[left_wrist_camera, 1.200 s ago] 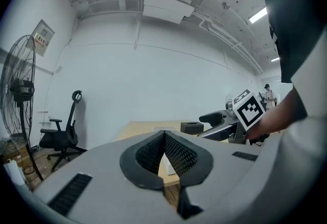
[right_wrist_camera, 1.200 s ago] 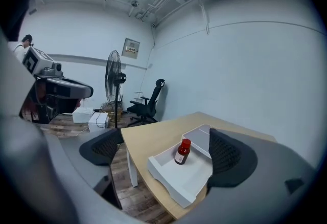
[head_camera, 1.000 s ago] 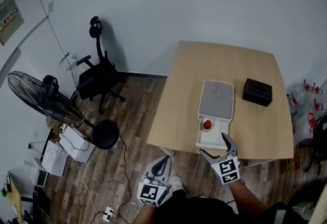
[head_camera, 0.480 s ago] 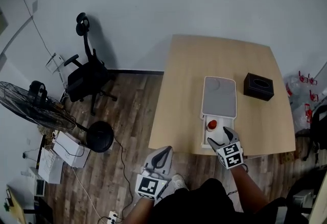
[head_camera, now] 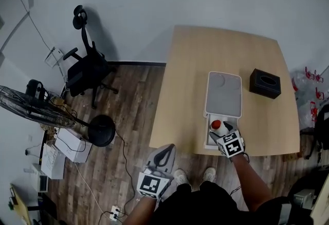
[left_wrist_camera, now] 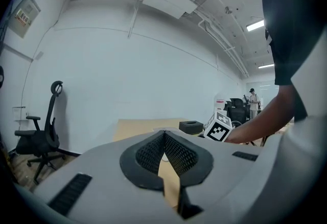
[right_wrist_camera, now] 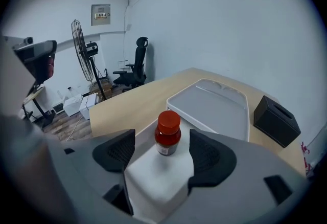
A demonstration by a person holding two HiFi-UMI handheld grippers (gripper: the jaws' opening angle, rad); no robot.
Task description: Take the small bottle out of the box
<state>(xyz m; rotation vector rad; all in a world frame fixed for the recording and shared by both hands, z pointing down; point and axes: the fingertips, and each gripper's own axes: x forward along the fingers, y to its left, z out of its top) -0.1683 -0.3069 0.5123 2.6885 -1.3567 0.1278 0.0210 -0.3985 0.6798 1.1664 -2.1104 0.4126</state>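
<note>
Right jaws mid-closing astride small bottle

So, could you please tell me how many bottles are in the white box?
1: a red-capped bottle standing upright in the open end of the white box; nothing else shows inside it.

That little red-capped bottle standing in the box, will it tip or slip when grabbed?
The bottle stands upright, taller than wide, so a nudge could tip it. Its smooth round body may slip and would likely roll if toppled.
</note>
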